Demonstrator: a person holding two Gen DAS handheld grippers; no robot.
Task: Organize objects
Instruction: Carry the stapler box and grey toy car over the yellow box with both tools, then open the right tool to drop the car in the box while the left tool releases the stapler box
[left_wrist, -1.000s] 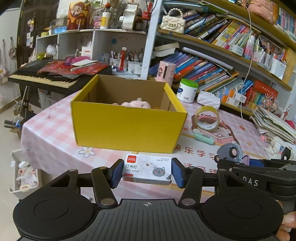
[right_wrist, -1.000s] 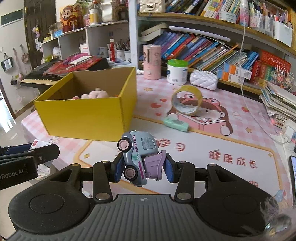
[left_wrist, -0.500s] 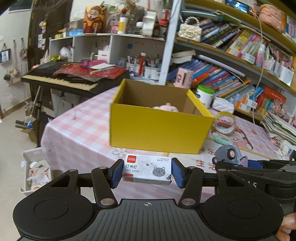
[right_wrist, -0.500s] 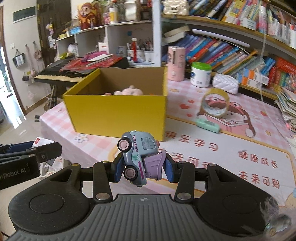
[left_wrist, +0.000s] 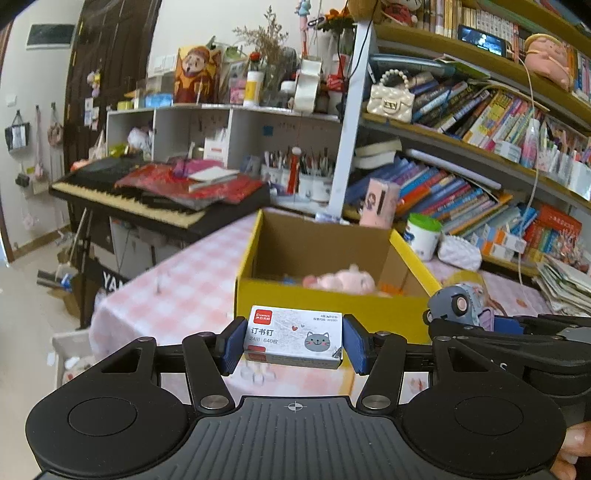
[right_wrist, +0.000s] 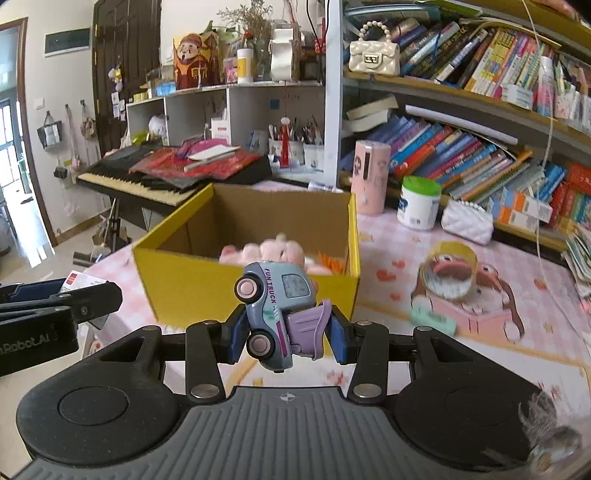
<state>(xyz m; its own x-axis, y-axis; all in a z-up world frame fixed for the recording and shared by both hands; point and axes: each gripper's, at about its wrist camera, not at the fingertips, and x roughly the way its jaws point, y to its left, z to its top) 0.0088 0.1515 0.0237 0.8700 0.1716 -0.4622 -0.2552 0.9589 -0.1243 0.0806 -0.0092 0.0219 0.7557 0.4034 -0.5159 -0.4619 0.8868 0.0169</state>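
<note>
The blue pads (left_wrist: 233, 345) of the left gripper (left_wrist: 293, 343) are pressed against the two short ends of a small white staple box (left_wrist: 293, 338), which is held level, label side up, a grey cat face printed on it. In the right gripper (right_wrist: 284, 334) a pale blue toy truck (right_wrist: 275, 314) with pink wheels is clamped between the fingers, tipped on its side with its purple rear bucket against the right pad. Both loads are held in the air just before the near wall of an open yellow cardboard box (right_wrist: 184, 280), inside which a pink plush toy (right_wrist: 273, 253) is lying. The box is set on a pink checked tablecloth (left_wrist: 184, 280). To its right, a roll of clear tape (right_wrist: 448, 273) is seen standing on a cartoon mat, beside a mint-green eraser (right_wrist: 434, 323).
</note>
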